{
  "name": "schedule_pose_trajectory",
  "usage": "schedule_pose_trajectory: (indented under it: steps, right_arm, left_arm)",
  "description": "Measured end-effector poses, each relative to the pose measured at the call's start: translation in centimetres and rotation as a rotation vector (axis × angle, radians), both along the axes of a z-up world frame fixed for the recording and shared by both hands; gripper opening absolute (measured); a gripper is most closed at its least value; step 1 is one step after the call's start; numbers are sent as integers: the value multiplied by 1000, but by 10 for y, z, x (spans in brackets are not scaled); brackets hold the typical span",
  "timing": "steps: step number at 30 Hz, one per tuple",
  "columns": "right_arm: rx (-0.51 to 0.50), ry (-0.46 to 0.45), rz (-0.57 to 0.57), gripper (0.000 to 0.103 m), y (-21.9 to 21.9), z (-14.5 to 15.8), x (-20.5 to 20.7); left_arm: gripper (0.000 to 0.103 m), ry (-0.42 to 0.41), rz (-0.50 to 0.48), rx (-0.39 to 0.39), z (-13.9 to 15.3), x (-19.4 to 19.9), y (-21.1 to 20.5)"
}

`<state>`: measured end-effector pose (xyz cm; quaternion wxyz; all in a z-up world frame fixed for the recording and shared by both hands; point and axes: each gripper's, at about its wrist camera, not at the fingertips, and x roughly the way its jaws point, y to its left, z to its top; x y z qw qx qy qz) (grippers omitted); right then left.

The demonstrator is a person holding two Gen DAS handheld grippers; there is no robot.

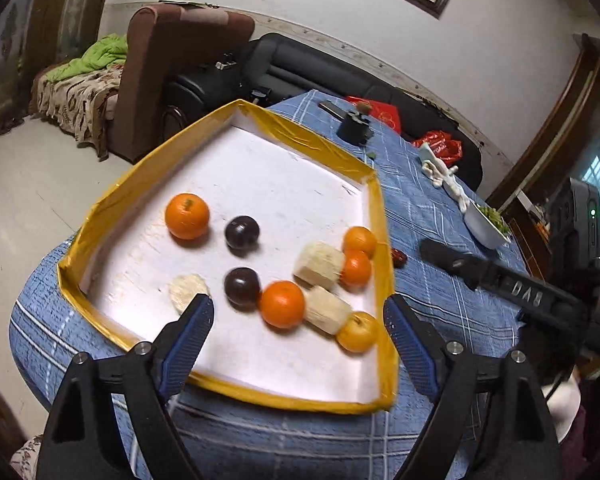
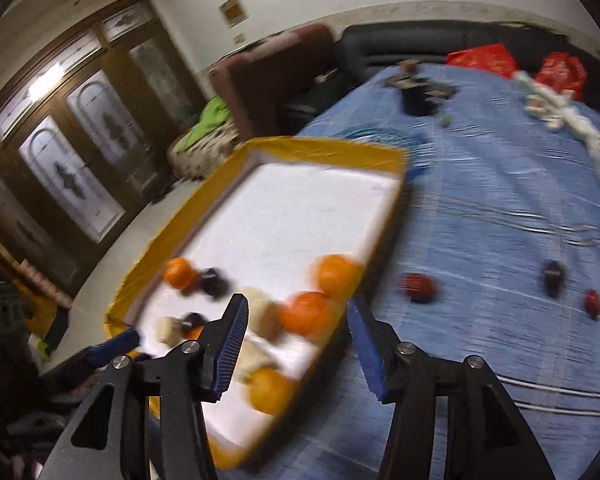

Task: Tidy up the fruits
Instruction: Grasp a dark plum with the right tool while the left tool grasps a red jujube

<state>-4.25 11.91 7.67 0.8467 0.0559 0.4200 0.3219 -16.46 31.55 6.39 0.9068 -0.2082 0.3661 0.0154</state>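
Left gripper fingers stand wide apart, nothing between the blue ribbed pads; they hang above the near edge of the shallow white tray with yellow-taped rim. Right gripper fingers part-open, also empty, poised over the tray's right edge; the right-wrist view is blurred, so detail there is poor

Tray sits at the left side of the blue checked tablecloth. Inside it: large orange mandarin toward the left edge, two dark purple plums mid-tray, another mandarin near the front, pale cream cut chunks (sugarcane or similar, cannot tell) and three smaller mandarins crowded along the right edge. Judgement: fruit is gathered in the tray to keep it from rolling; like kinds not yet grouped

Still loose on the cloth beyond the tray's right edge: small red fruits and one dark one. These look like the remaining work; the right gripper is nearer them

Writing: raised letters on the right gripper's black body read "DAS" reversed; uncertain. Nothing else legible
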Motion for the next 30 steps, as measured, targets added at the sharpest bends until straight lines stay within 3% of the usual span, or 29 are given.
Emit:
schedule_pose_trajectory:
  steps: [7,10,16,26,30]
  right_arm:
    - [-4,30,-336,57,-155,-5,25]
    - [-20,59,-425,58,-208,-14,21]
    - [30,103,-437,58,-238,-30,12]
    - [92,82,-468,58,-268,-25,8]
    - [72,62,-494,59,-289,-20,-2]
  left_arm:
    - [87,-11,-36,8,7,-2,-27]
    - [88,-4,-92,-20,6,3,-45]
    - [88,29,-177,1,2,5,-85]
    - [87,19,-205,49,7,3,-102]
    - [87,15,-232,82,5,7,-113]
